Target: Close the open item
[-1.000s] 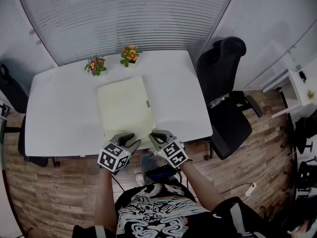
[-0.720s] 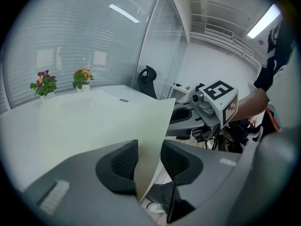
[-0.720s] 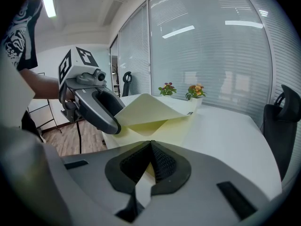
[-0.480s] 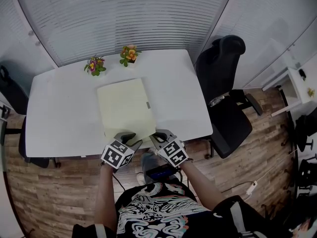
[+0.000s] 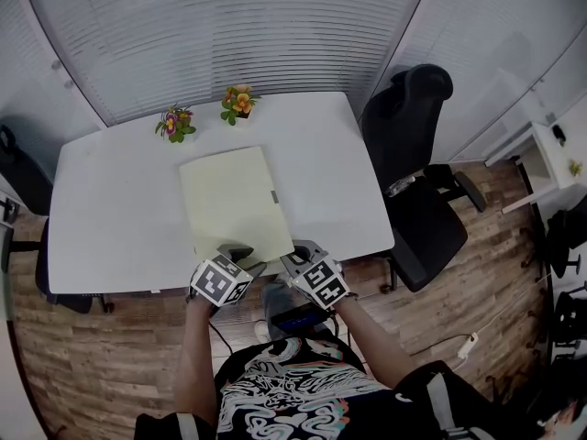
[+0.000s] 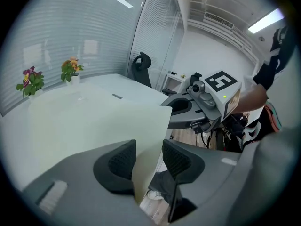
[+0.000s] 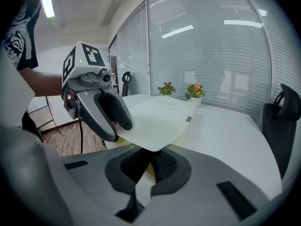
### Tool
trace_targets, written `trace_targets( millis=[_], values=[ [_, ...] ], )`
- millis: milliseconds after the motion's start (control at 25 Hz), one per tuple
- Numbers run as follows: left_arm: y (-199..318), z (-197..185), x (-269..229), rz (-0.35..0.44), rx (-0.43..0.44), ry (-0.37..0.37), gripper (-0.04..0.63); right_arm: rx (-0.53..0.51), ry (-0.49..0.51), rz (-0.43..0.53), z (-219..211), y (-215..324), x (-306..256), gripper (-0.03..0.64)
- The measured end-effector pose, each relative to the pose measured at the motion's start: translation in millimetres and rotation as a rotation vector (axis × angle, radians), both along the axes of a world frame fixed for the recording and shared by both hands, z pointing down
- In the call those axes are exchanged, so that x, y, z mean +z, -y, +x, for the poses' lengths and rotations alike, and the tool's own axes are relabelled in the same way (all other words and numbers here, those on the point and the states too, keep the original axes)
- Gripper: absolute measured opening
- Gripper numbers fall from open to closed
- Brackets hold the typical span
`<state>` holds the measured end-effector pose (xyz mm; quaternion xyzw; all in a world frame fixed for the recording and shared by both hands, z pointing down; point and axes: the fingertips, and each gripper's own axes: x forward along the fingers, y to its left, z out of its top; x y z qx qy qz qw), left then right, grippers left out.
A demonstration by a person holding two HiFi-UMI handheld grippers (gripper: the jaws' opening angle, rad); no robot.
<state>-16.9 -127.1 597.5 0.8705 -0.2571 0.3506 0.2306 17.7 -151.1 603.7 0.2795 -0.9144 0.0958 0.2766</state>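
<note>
Thin, floppy cover pinched at the near edge

The pale folder (image 5: 234, 200) lies flat in the middle of the white worktop (image 5: 110, 209), its near edge right at the worktop's near rim. A small grey tab (image 5: 274, 195) sits on its right edge. Two small flower pots stand well apart from it at the far side.

The right hand-held gripper (image 5: 301, 248) is clenched on the near right corner of the cover (image 7: 155, 119), which curves up from that pinch. The left hand-held gripper (image 5: 240, 251) has just been opening. Its jaws stand apart with the near left part of the cover passing between them, not squeezed.

The cover looks like thin card or plastic sheet: very light, smooth, and soft enough to bow under its own weight, as the curl in the right gripper view suggests. It would likely slide out of a loose pinch and crease if bent sharply or pulled from one corner only. The safest hold seems to be along the near edge, a little in from each corner, so that the sheet stays level. With only the right side gripped now, the left side may sag or twist. Little force should be needed to lay it flat, and the tab side may need a light press to seat
</note>
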Motion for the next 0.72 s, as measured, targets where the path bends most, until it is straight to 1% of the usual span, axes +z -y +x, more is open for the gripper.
trace_targets(
  millis=[440, 720],
  values=[
    [0.4, -0.3, 1.5, 0.003, 0.005, 0.027, 0.172, -0.002, 0.004, 0.004, -1.9, 0.4, 0.8, 0.002],
    [0.6, 0.2, 2.7, 0.001, 0.007, 0.024, 0.172, -0.003, 0.001, 0.000, -1.1, 0.4, 1.4, 0.002]
  ],
)
